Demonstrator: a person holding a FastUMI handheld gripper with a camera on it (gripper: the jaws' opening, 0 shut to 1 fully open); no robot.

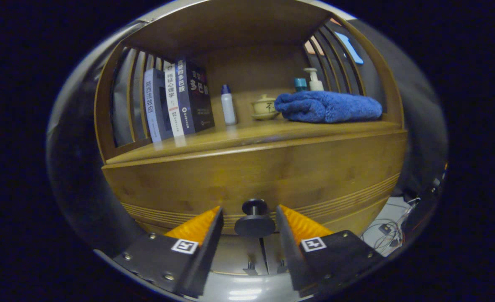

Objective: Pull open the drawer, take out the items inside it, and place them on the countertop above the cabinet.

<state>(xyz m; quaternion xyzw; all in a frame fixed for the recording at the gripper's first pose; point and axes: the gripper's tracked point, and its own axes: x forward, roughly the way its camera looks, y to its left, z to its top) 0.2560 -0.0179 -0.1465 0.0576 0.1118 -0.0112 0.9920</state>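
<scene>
Wooden countertop (247, 136), upright books (176, 100) at one end, white bottle (228, 105), lidded cup (265, 107), folded blue towel (327, 107)

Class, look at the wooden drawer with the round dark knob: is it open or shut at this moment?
Shut. The wooden drawer front sits flush under the countertop with no gap showing, and the round dark knob lies between the open gripper fingers, ungrasped.
</scene>
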